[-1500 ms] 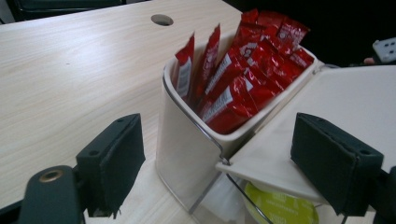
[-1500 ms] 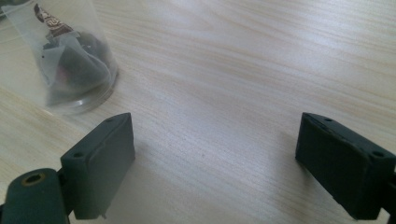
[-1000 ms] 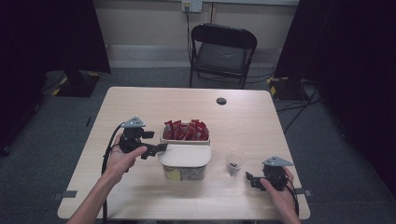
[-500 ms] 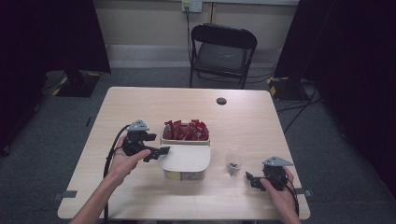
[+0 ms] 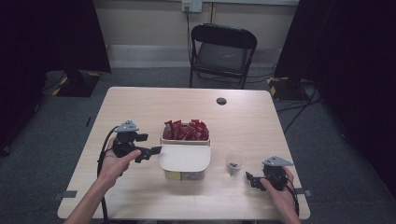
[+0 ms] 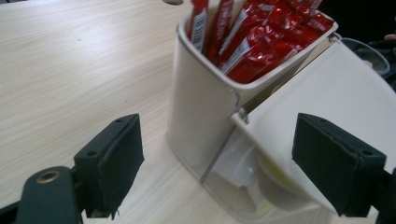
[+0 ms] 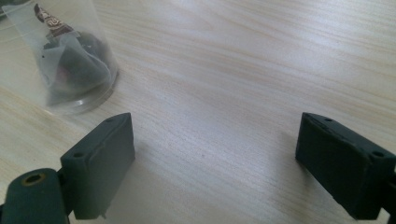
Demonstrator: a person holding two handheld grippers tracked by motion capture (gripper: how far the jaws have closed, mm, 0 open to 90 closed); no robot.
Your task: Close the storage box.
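**Closing in on the packet box from its left side**

Reaching toward the cream box (image 5: 184, 154), the left gripper (image 5: 154, 151) now lies nearer to it than a second ago: in the earlier high views it sat a little farther off to the left, and it has slid in until its fingers (image 6: 114, 163) come just beside the box's left wall. The box, the clear cup (image 5: 235, 162) and the right gripper (image 5: 251, 178) lie where they were.

The left forearm comes in from the bottom left of the high view, the hand wrapped around the gripper body, which lies about level and points right toward the box. Its fingers stand apart, one on the bare desk (image 5: 140, 112) side and one in front of the hinged lid (image 6: 327, 112), with the box corner between them; neither pad presses on it.

The box sits at the middle of the desk, its far half packed with upright red packets (image 5: 185, 130), its lid folded open toward the person. The right hand rests near the desk's front right edge, its fingers spread wide over bare wood, the cup just to their left.
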